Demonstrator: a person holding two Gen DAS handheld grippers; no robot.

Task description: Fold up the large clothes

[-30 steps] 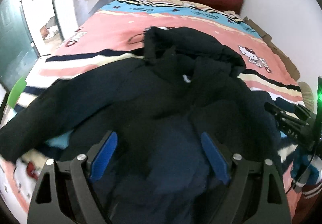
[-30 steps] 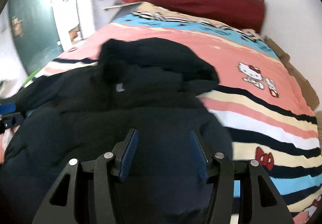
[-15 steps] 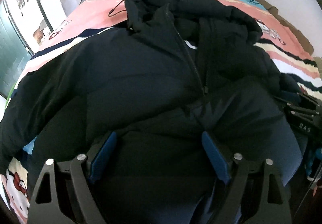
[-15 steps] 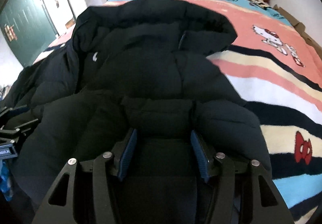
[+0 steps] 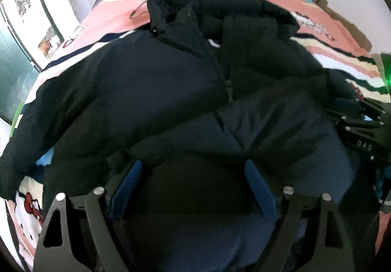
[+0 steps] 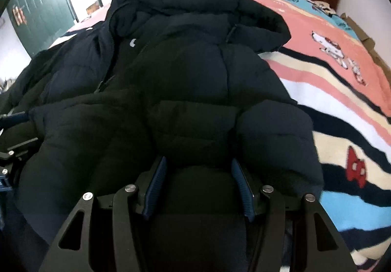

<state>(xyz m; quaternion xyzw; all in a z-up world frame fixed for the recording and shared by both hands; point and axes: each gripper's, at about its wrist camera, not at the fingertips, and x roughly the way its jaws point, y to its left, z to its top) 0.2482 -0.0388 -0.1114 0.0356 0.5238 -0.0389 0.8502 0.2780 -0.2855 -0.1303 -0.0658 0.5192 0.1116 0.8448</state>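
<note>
jacket (image 6: 195, 81) bulk fills both claws' path

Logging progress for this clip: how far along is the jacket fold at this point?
Early. Done: the dark puffer jacket lies front-up on the striped bedspread, hood toward the headboard. In hand: the left gripper and right gripper are both at its near hem, fabric between open jaws; an actual grip can't be confirmed. Left: the left sleeve remains spread out, and no body fold shows.
</note>
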